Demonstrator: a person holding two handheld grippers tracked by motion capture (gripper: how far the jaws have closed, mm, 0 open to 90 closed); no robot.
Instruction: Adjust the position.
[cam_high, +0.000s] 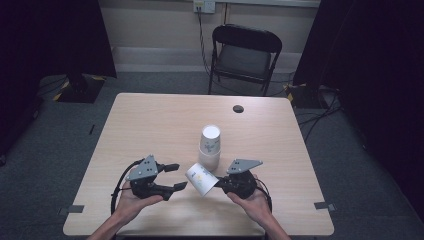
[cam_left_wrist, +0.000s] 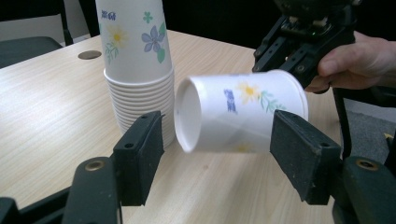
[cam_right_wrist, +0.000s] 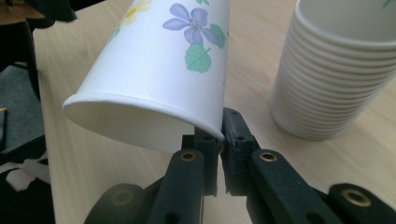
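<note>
High view, table (cam_high: 150, 125): a pale wood top with a dark round hole near its far edge.
High view, cup stack (cam_high: 209, 146): upside-down paper cups nested together, standing near the table's middle.
High view, single cup (cam_high: 201, 178): lies tilted on its side between the two grippers, just in front of the stack.
High view, left gripper (cam_high: 175, 176): held in the person's left hand, jaws pointing toward the single cup, with a gap to it.
High view, right gripper (cam_high: 218, 184): held in the right hand, its tip at the cup's rim.

Left gripper view, jaws: they stand apart with the single cup (cam_left_wrist: 238, 112) beyond them, its base facing the camera; the pads touch nothing, so this gripper is empty.
Left gripper view, cup stack (cam_left_wrist: 137, 70): upright just left of the single cup, flower print on the top cup.
Left gripper view, right gripper (cam_left_wrist: 299, 70): holds the cup's far end.

Right gripper view, jaws: pinched tight on the rim of the single cup (cam_right_wrist: 159, 74), one pad inside and one outside.
Right gripper view, cup stack (cam_right_wrist: 331, 74): at the right, apart from the held cup.
</note>
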